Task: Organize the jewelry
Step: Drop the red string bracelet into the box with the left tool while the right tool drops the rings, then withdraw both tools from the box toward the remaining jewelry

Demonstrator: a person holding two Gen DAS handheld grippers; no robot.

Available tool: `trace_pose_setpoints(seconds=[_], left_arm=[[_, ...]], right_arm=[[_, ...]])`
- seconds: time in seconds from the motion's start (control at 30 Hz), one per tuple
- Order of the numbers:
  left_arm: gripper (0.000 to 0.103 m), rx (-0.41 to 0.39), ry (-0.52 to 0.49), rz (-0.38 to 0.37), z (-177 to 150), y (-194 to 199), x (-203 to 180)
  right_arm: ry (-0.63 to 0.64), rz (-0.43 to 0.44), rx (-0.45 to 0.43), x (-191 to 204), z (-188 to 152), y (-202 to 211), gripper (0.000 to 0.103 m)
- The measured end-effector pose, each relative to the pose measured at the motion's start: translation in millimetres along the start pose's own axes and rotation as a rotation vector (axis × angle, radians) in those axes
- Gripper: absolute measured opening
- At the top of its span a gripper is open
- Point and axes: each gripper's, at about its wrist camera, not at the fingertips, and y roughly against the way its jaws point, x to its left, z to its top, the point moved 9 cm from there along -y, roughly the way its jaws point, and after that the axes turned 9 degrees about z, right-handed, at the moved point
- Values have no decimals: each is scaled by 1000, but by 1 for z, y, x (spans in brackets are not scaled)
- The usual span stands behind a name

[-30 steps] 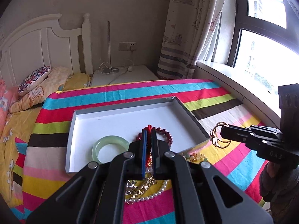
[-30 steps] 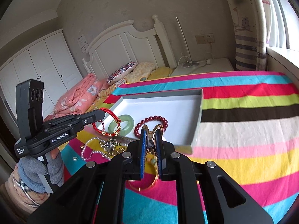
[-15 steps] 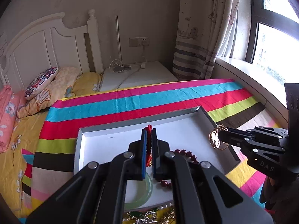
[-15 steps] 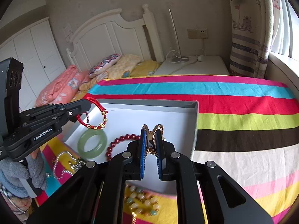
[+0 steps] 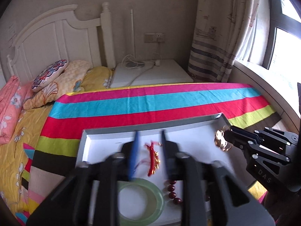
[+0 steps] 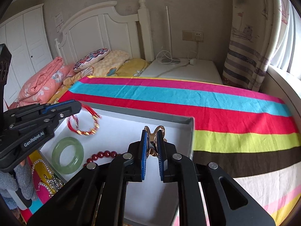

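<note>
Over the tray (image 6: 190, 121), left tongs (image 5: 149, 151) parted around red bracelet (image 5: 152, 157), right tongs (image 6: 152, 148) gripping gold bangles (image 6: 154, 131).

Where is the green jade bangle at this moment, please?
The green jade bangle lies flat in the white tray, in its near-left corner in the right wrist view, left of the dark red bead bracelet and below the left gripper.

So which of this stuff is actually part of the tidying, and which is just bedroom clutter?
Part of the job:
- white tray
- red cord bracelet, under the left claw
- gold bangle, in the right claw
- green jade bangle
- dark red beads
- pearl strands

Just lying about:
- pillows
- striped blanket
- nightstand
</note>
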Motion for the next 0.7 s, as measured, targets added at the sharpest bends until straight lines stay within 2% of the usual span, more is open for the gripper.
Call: trace_pose_setpoints(seconds=[0.03,0.07,0.13,0.17,0.2,0.5,0.7], left_arm=[[62,-15,19,12,0,2,6],[65,-30,34,23,0,5,11],[66,-31,43,31,-2,8,19],[66,-28,48,33,-3,9,24],[67,-29,54,35,-4,11,27],[80,-50,44,40,-18,33,41],[88,-51,25,37,-51,61,44]], right_arm=[[-3,6,3,1,1,0,13],[-10,15,1,1,0,1,15],[-23,29,-12,0,-1,6,28],[-26,28,-21,-1,-1,10,41],[-29,31,-28,-1,-2,13,48],[-52,46,-48,-7,-7,33,49],[-38,89,-48,7,-19,50,50]])
